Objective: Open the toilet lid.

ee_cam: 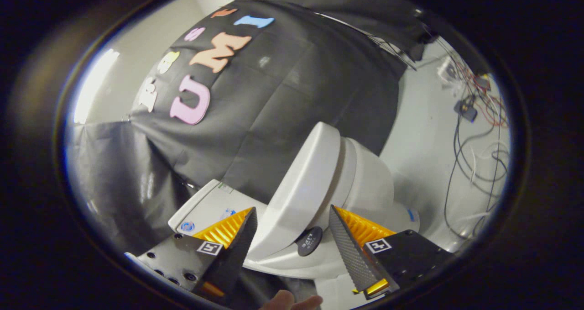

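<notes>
A white toilet stands against the black cloth wall, and I see it tilted. Its lid (303, 182) is raised off the bowl (372, 182) and stands between the bowl and the flat white back unit (207, 207). A round black bumper (309, 242) shows on the lid's inner side, near its rim. My gripper (292, 208) is open. The lid's free edge lies between the two fingers, one finger on the outer face side and one on the bowl side. Neither finger clearly presses on it.
Grey floor (424, 132) spreads beyond the bowl, with a tangle of black and red cables (474, 132) and a small plug box lying on it. Black cloth hangs behind and to the side of the toilet. A person's fingertips (289, 301) show just below the gripper.
</notes>
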Tool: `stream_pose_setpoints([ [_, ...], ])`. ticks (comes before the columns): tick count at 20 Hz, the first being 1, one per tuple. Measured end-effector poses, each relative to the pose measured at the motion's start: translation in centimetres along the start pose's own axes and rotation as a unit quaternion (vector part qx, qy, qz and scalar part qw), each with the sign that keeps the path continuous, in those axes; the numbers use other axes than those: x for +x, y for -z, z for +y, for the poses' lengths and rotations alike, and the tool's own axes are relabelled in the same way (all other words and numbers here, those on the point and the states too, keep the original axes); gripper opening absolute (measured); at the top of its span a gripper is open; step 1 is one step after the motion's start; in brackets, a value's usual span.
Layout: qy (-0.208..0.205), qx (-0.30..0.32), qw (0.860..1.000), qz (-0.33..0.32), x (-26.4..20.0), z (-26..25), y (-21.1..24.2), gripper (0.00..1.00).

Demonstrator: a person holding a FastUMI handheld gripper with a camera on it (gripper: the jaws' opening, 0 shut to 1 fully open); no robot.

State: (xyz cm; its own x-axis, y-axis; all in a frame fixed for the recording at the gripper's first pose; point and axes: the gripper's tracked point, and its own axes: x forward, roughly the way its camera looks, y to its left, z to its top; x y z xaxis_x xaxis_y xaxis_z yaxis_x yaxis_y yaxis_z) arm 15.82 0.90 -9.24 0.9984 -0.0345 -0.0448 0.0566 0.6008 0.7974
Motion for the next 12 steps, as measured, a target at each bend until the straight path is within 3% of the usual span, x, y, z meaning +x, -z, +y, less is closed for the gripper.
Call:
stream_pose_setpoints([
  [3, 0.04, 0.027, 0.997, 0.054, -0.5, -1.9, 3.1, 0.96],
  [6, 0.042, 0.074, 0.996, 0.008, -0.1, -2.3, 1.5, 0.75],
  [9, 0.043, 0.153, 0.987, 0.022, 0.6, -1.8, 2.3, 0.31],
  [11, 0.071, 0.155, 0.985, 0.027, 0.6, -1.8, 2.9, 0.02],
  [12, 0.09, 0.149, 0.984, 0.028, 0.7, -1.7, 2.9, 0.03],
])
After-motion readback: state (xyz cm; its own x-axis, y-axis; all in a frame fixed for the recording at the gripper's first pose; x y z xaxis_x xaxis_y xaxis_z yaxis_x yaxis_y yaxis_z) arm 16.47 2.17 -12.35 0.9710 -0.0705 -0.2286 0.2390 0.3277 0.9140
